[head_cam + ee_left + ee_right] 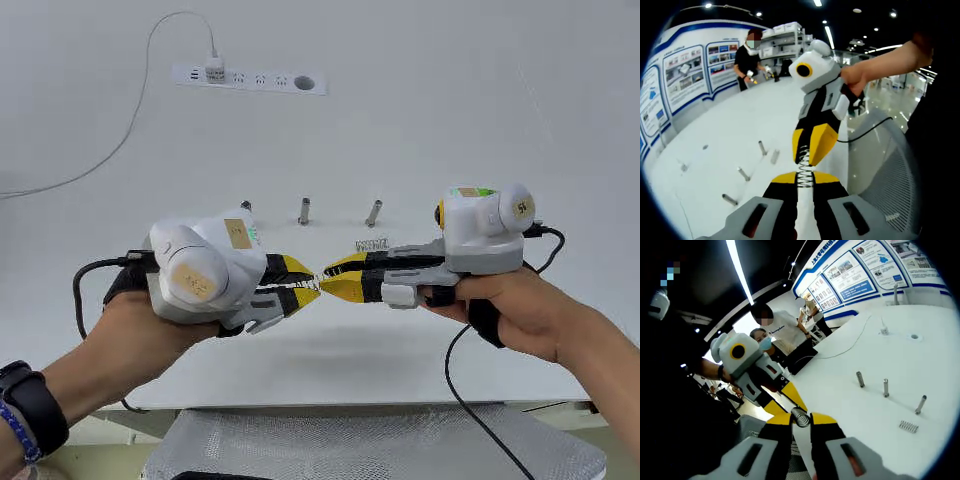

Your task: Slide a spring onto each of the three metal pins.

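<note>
- While you hold both grippers up over the near part of the worktop (420,150), the left gripper (305,289) and the right gripper (334,277) meet tip to tip in front of you.
- The spring (318,284) bridges the small gap between the two sets of yellow tips, lifted clear of the worktop.
- Your left jaws are drawn narrow and pinch one end of the spring. In the left gripper view the coils run straight from between them up to the right gripper's tips.
- Your right jaws are likewise narrow and pinch the other end. In the right gripper view the end coil sits between their tips, with the left gripper's tip just beyond it.
- The three pins (304,210) stand in a row farther back on the worktop, well apart from both grippers.
- Spare springs (371,244) lie flat on the worktop, just in front of the right-hand pin and behind your right gripper.
- A power strip (248,78) lies near the far edge, with a white plug in it and a cable (120,145) trailing off to the left.
</note>
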The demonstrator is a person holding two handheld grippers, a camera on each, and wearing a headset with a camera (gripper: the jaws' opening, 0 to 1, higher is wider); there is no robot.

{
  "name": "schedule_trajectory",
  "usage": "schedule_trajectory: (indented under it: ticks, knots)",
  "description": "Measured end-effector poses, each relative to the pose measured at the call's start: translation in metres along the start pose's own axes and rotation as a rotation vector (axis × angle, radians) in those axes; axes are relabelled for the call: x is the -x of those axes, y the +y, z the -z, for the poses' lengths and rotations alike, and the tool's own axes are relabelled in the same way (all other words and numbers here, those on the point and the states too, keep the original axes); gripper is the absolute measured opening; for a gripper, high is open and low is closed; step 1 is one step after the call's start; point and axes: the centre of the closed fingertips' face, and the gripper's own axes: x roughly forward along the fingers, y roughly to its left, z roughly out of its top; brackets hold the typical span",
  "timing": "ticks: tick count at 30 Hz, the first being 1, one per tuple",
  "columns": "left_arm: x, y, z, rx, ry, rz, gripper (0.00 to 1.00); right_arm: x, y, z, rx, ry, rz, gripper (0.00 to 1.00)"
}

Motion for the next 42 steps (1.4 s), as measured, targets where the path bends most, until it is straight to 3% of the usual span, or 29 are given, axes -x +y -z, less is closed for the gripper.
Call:
schedule_trajectory:
  ticks: [5, 8, 13, 18, 20, 26, 34, 42]
  knots:
    - [0.0, -0.003, -0.004, -0.003, -0.007, 0.037, 0.1, 0.001, 0.007, -0.002, 0.042, 0.052, -0.028, 0.12]
    - [0.0, -0.002, -0.007, -0.001, -0.012, 0.047, 0.09, 0.003, 0.008, -0.004, 0.091, 0.095, -0.02, 0.12]
    - [0.002, 0.001, -0.019, 0.007, -0.036, 0.064, 0.09, 0.007, 0.011, -0.016, 0.198, 0.186, 0.003, 0.12]
    - [0.003, 0.009, -0.036, 0.028, -0.088, 0.069, 0.09, 0.011, 0.018, -0.038, 0.314, 0.262, 0.029, 0.12]
    - [0.003, 0.013, -0.042, 0.025, -0.098, 0.064, 0.09, 0.013, 0.017, -0.043, 0.358, 0.318, 0.046, 0.12]
    - [0.003, 0.017, -0.059, 0.029, -0.143, 0.075, 0.09, 0.018, 0.022, -0.054, 0.491, 0.458, 0.03, 0.12]
    - [0.005, 0.014, -0.066, 0.032, -0.166, 0.084, 0.09, 0.022, 0.024, -0.052, 0.612, 0.594, 0.005, 0.12]
    - [0.008, 0.012, -0.07, 0.027, -0.174, 0.094, 0.09, 0.023, 0.023, -0.055, 0.704, 0.642, -0.031, 0.14]
